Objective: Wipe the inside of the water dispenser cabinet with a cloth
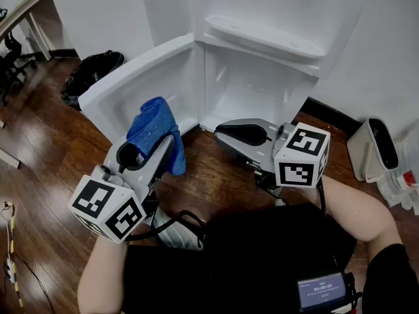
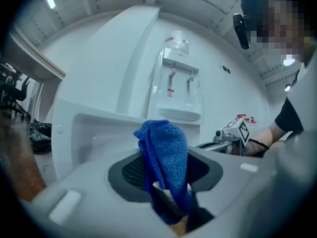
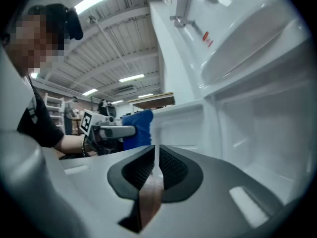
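Left gripper (image 1: 171,142) clamped on blue cloth (image 1: 156,131) (bunched upright), right gripper (image 1: 219,129) closed, empty, before open cabinet (image 1: 258,87).

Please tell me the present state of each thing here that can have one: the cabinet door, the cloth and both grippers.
cabinet door: swung open, the inside exposed
blue cloth: bunched up, standing out of the jaws that clamp it
left gripper: shut on the blue cloth
right gripper: shut, nothing between its jaws
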### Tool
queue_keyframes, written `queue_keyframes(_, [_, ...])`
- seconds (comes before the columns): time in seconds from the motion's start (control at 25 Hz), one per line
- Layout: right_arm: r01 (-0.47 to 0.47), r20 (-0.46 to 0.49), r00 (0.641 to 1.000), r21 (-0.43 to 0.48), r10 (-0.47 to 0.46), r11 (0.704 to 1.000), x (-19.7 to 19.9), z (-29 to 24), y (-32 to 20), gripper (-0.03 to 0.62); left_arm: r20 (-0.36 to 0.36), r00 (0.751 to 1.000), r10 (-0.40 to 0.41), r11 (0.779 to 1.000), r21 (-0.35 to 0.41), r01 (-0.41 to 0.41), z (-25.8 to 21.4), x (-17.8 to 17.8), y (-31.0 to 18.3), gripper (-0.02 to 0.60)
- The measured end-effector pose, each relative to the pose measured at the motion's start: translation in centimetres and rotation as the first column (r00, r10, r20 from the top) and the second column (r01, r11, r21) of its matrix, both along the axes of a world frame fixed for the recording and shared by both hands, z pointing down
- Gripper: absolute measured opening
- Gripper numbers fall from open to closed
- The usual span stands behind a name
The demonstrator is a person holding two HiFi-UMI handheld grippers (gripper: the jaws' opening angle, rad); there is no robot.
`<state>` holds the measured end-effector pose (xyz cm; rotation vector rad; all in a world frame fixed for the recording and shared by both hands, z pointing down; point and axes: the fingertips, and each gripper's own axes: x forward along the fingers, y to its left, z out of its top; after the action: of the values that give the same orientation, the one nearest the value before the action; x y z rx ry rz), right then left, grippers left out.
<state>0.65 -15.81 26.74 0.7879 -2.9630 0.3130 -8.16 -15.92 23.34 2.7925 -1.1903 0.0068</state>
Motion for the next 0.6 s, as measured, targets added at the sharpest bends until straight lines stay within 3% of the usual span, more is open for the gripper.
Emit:
queue_keyframes(0.08, [0.080,0.024,0.997,-0.027,-0.079,0.996,-2.5,-0.5,-0.6,0.043,-0.025,1.000,0.017,1.000,0.004,-0.017,-0.5,-0.4,-0.7,0.170])
queue_keyframes(0.32, [0.229,0.086,0.971,-0.064,-0.223,0.971,-8.9,-1.5,-3.4,0.277,-0.073,0.997,-0.010,1.000,-0.022,0.008,0.0,-3.2,-3.6,0.172])
queue_keyframes(0.44, [0.324,0.053,0.945,-0.031,-0.322,0.946,-11.5,-1.4,-3.6,0.345,-0.158,0.986,0.061,0.997,-0.046,-0.069,-0.3,-4.0,-3.5,0.169])
queue_keyframes(0.6, [0.455,-0.007,0.890,-0.004,-0.455,0.890,-13.3,-0.9,-2.2,0.319,-0.291,0.930,0.222,0.969,-0.043,-0.245,-1.6,-4.3,-1.9,0.170])
